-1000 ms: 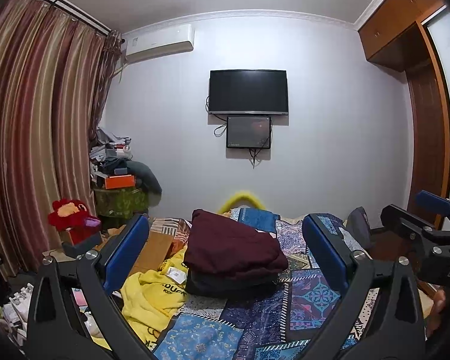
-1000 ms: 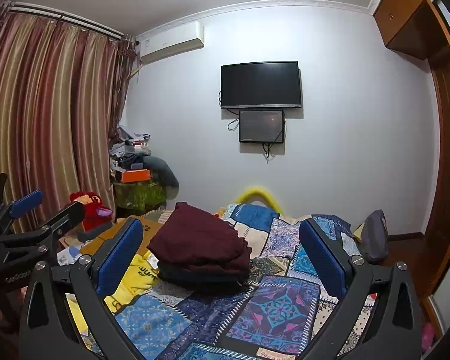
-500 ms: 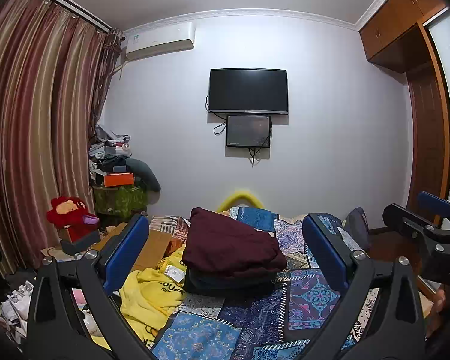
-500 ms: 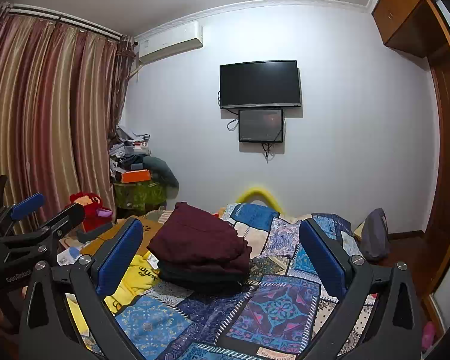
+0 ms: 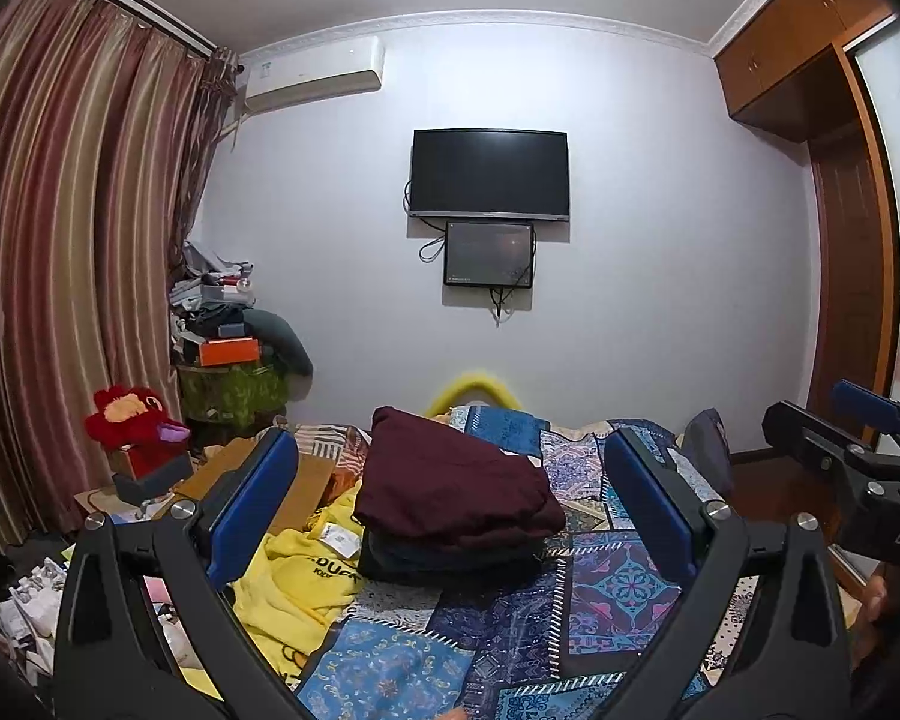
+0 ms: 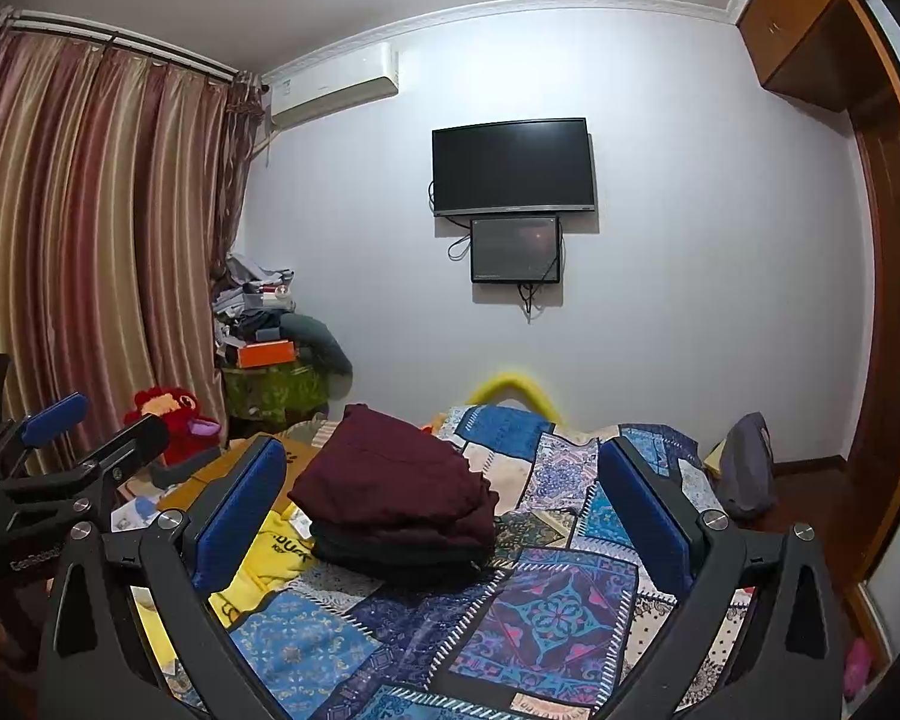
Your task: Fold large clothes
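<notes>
1. My left gripper [image 5: 450, 504] is held above the near part of the bed [image 5: 624, 588], its blue-padded fingers [image 5: 252, 504] spread wide with nothing between them.
2. My right gripper [image 6: 441, 510] is spread just as wide and also holds nothing; it hangs over the same patchwork bedspread.
3. In the left wrist view I can see the right gripper's fingers at the far right edge, and in the right wrist view the left gripper shows at the far left, so the two sit side by side and apart.
4. The folded maroon garment [image 5: 450, 486] lies on top of a folded dark garment [image 5: 444, 558]; the pair forms a stack in the middle of the bed, beyond both grippers and touched by neither.
5. A crumpled yellow garment [image 5: 300, 576] with dark lettering lies unfolded just left of the stack, touching its lower edge and spilling towards the bed's left side.
6. On the far wall I see a dark television [image 5: 489, 174] with a smaller screen [image 5: 489, 255] under it; striped curtains [image 5: 60, 276] hang to the left.
7. A red plush toy [image 5: 129, 420] sits by the curtains, well apart from the stack.
</notes>
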